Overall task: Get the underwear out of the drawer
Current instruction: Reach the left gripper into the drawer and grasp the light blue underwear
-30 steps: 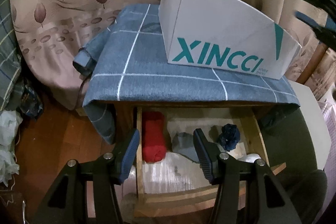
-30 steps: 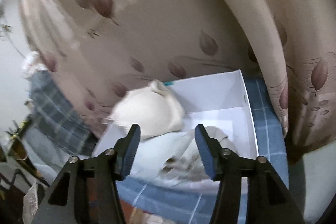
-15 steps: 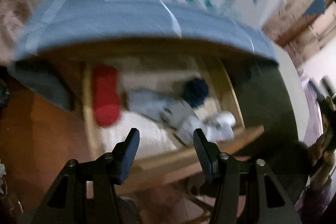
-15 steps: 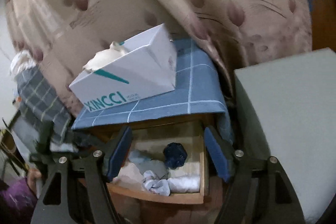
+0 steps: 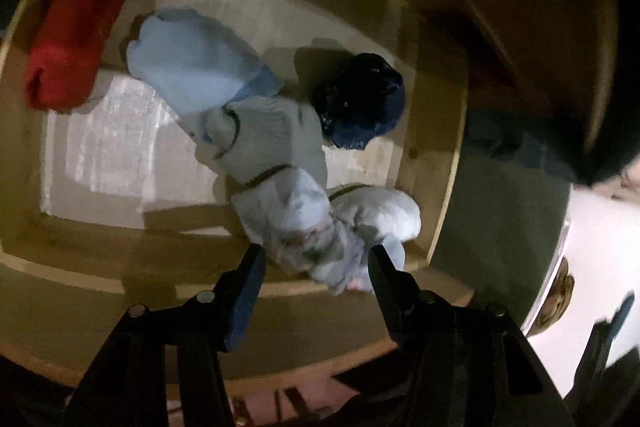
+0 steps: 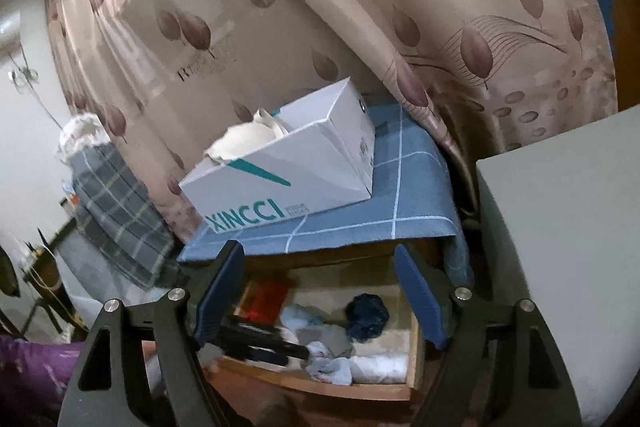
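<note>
The wooden drawer stands pulled out, and the left wrist view looks down into it. Inside lie a red roll, a light blue garment, a grey garment, a dark navy bundle and a crumpled pale garment at the front. My left gripper is open low over the drawer's front, and the pale garment's edge lies between its fingertips without being pinched. My right gripper hovers farther back, above the drawer. Its jaws are opening with nothing between them. The left gripper shows there as a dark shape.
A white XINCCI box holding cream cloth sits on a blue checked cloth over the cabinet top. A leaf-print curtain hangs behind. A pale grey block stands right of the drawer, a plaid cloth left. A purple sleeve shows bottom left.
The left gripper dropped and tipped downward, from facing the box to hanging just over the clothes in the drawer. The right gripper drew back from the box, and its jaws have spread wider.
</note>
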